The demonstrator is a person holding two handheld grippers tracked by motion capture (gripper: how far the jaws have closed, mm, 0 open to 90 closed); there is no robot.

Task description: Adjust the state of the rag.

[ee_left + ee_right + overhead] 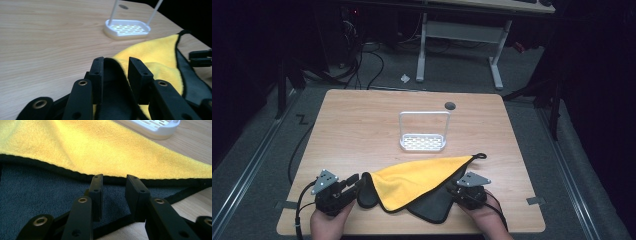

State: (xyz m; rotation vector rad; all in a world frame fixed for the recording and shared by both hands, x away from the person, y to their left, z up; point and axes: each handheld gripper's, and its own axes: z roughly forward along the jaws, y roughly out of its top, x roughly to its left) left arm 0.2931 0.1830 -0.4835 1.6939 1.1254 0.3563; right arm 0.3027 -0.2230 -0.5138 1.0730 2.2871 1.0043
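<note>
**Cloth folded over on the table, both grippers let go at its near corners**

Nearest the person, the left gripper (353, 183) sits at the cloth's (422, 180) near-left corner. Its jaws stand apart with a raised fold of the dark side between them, and the pads do not seem to press it. The right gripper (453, 189) is at the near-right edge, jaws parted over the dark side, holding nothing.

The cloth lies flat just in front of the white rack (423, 143), on the person's side of it. Its yellow face is turned over the dark one, which suggests one fold is made; the dark part sticking out nearer the person suggests the edges are not yet squared.

Its long axis runs from the near-left corner to the black loop (480, 156), which points away to the right of the rack.
</note>
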